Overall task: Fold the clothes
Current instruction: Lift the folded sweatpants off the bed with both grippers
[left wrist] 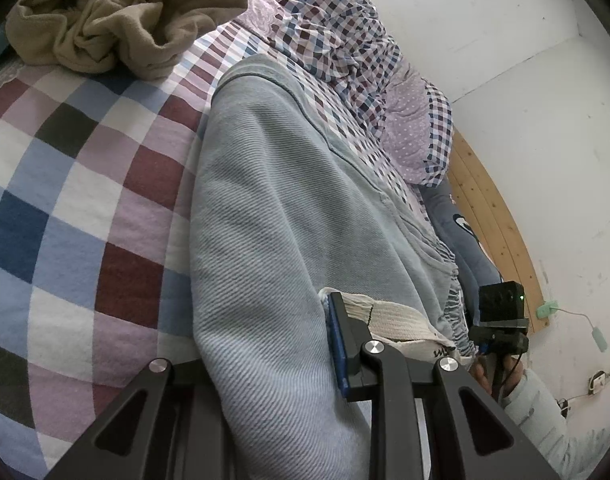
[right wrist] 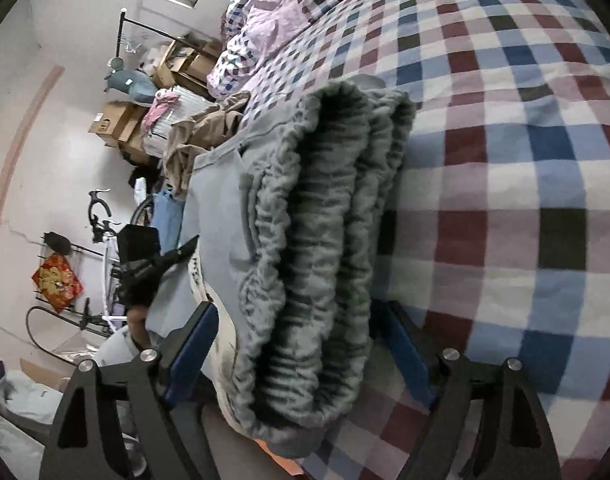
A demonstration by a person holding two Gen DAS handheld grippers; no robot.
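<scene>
Garment: I saw the grey sweatpants (left wrist: 273,216) lying folded on the checked bedspread (left wrist: 77,200).
Left gripper (left wrist: 265,364): its fingers were clamped on the fabric's edge.
Right gripper (right wrist: 301,344): spread wide, straddling the elastic waistband (right wrist: 317,240), gripping nothing.

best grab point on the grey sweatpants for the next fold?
Probably the gathered elastic waistband: the layers stack there into a thick ridge, easy to pinch. The right gripper already straddles it, jaws open, coming end-on from the bed edge. The left gripper has the grey sweatpants between its fingers too.
</scene>
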